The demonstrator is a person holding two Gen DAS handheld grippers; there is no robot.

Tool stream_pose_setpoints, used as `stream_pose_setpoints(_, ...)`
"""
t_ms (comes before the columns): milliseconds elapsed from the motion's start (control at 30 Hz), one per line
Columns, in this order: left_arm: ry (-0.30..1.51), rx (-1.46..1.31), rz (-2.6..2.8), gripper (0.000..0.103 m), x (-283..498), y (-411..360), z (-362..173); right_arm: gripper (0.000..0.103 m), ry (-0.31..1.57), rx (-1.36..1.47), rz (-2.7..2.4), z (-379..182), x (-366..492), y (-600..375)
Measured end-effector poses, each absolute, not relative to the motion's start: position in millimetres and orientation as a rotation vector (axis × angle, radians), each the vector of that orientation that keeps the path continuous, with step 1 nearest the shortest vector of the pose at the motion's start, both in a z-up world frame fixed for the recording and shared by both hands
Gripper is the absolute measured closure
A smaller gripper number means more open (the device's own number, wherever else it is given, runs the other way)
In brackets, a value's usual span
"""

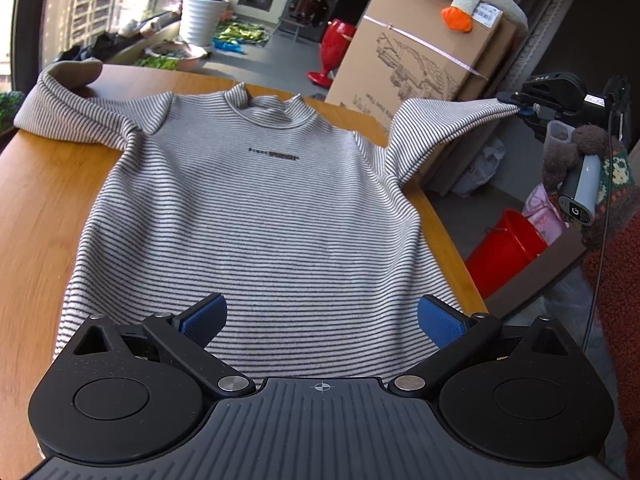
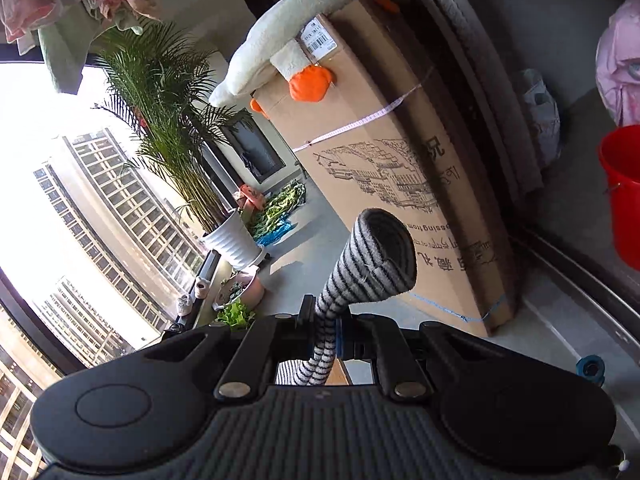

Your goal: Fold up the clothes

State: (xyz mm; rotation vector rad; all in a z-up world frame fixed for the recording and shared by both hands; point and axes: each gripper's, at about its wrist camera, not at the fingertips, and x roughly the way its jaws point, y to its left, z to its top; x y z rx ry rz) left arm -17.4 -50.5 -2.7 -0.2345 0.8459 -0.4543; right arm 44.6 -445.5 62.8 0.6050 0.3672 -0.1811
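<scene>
The right gripper (image 2: 326, 334) is clamped on the cuff end of the striped sweater's right sleeve (image 2: 362, 264), which sticks out past its closed blue pads (image 2: 340, 340) and flares open. Seen from the left wrist, this gripper (image 1: 520, 106) holds the sleeve (image 1: 440, 128) lifted off the table edge, pulled taut out to the side. The left gripper (image 1: 322, 320) hovers with jaws spread wide over the hem, its blue pads (image 1: 204, 316) pressing on nothing. The striped sweater (image 1: 260, 220) lies flat, front up, on the wooden table (image 1: 40, 200), its other sleeve (image 1: 64, 104) spread out. A cardboard box (image 1: 420, 48) stands beyond the table.
</scene>
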Motion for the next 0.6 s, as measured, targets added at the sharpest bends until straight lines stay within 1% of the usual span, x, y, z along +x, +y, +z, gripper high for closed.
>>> stream_pose_setpoints(100, 0.827, -0.233, -0.467, 0.000, -21.4, -49.3, 1.1, 0.095, 0.357, 0.537, -0.165, 87.9, 42.3, -432.8)
stream_pose_setpoints(233, 0.810, -0.251, -0.480, 0.000, -22.9, -44.4, 4.0, 0.095, 0.356, 0.485, -0.150, 106.3, 46.0, -412.4)
stream_pose_setpoints(600, 0.796, -0.312, -0.484, 0.000, -24.8, -24.2, 2.2, 0.095, 0.418, 0.458, -0.019, 114.6, 74.4, -337.0)
